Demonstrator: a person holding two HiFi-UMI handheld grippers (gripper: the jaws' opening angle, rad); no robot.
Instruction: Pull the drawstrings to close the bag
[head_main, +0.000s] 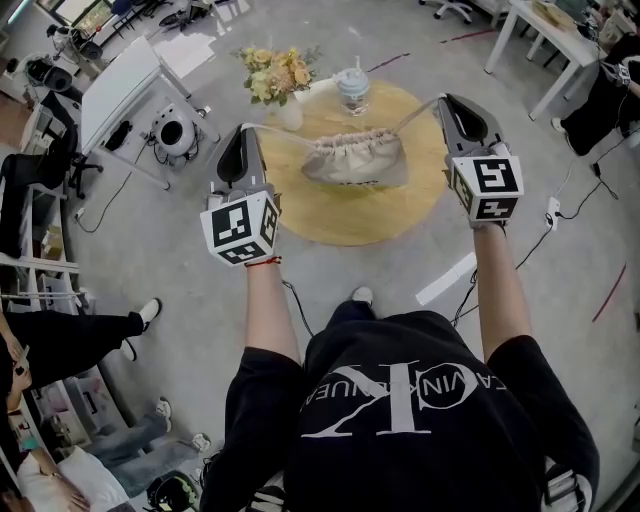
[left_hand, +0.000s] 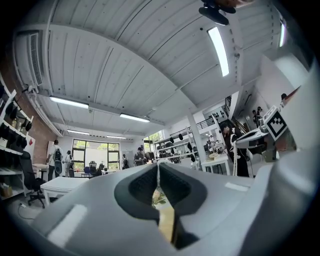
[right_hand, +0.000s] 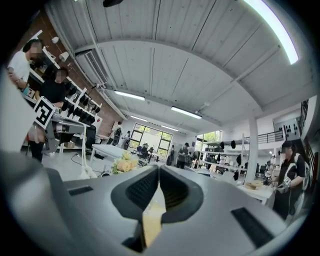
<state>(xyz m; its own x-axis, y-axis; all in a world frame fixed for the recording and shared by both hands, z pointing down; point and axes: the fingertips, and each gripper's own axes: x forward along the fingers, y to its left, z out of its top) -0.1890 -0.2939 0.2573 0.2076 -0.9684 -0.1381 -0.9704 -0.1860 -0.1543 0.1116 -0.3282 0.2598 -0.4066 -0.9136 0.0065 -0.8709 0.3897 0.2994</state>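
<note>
Just behind the bag (head_main: 355, 160) stand flowers (head_main: 275, 75) and a cup (head_main: 352, 90); left gripper (head_main: 243, 130) and right gripper (head_main: 441, 99) clamp its drawstrings (head_main: 278, 137).

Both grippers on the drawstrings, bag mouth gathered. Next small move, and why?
Probably ease both grippers slightly further apart. The left gripper is shut on the left drawstring, the right gripper on the right drawstring; both run taut to the cloth bag, whose mouth looks gathered but perhaps not fully cinched.
</note>
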